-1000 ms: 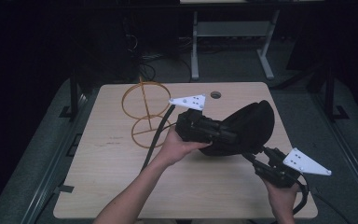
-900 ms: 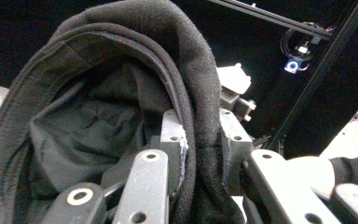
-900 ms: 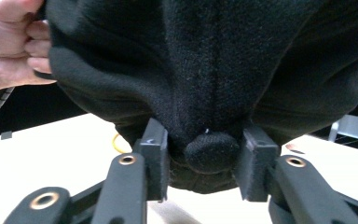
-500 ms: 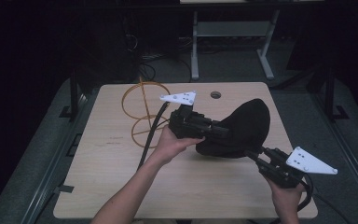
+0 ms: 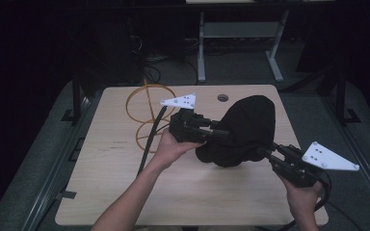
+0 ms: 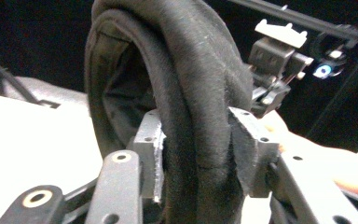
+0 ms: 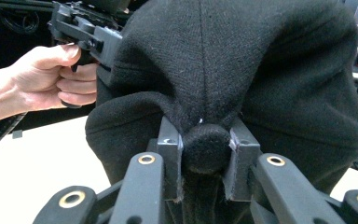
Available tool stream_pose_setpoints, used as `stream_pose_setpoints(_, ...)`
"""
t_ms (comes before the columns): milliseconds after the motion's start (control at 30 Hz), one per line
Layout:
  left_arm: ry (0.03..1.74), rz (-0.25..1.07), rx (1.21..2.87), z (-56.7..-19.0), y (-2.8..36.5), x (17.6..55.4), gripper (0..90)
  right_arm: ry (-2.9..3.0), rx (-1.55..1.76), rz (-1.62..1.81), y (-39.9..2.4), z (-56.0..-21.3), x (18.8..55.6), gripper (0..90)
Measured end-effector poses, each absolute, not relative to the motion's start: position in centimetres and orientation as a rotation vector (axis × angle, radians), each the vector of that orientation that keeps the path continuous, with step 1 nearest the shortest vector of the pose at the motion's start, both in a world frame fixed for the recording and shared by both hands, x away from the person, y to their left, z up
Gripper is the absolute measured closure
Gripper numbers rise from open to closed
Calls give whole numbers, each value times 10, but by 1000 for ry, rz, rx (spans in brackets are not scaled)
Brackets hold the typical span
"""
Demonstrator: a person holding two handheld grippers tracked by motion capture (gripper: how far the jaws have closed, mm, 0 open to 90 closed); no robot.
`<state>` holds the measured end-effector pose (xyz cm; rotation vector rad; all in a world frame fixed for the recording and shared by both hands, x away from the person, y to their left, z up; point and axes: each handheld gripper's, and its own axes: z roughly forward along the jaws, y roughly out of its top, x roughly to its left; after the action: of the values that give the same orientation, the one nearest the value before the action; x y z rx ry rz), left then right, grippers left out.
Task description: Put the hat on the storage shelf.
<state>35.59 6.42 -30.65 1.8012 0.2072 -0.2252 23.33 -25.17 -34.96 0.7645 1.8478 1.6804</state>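
The black cap (image 5: 243, 130) is held up off the table (image 5: 115, 192) toward its far right part, slung between the two grippers with its lower edge close above the wood. The right gripper (image 7: 204, 140) pinches the button on the cap's crown, its jaws shut tight on that small knob. The left gripper (image 6: 196, 154) has the cap's thick folded rim between its jaws; they have just been opening, and the fabric now sits loosely between the pads (image 6: 154, 154), so that grip looks to be letting go rather than clamping. In the high view the left gripper (image 5: 224, 135) reaches in from the cap's left side and the right gripper (image 5: 264, 150) from the near right. Near the far left corner stands a yellow wire stand (image 5: 150, 113), well apart from the cap. The step in hand seems to be a handover to the right gripper; next, the left jaws need to clear the rim, then the cap could be carried over to the stand.
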Motion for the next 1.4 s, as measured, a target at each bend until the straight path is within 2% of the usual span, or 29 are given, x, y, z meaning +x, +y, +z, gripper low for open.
stream_pose_setpoints(300,253,-129,1833,-310,75,355,456,1871,802,1657,-256,-347,237,721)
stream_pose_setpoints(600,285,-49,1879,-310,90,349,417,1882,829,1624,-276,-331,245,721)
stream_pose_setpoints(767,292,39,1954,-311,101,339,394,1905,833,1591,-280,-320,256,720)
stream_pose_setpoints(1400,378,143,2049,-342,147,320,336,1951,810,1594,-277,-288,287,720)
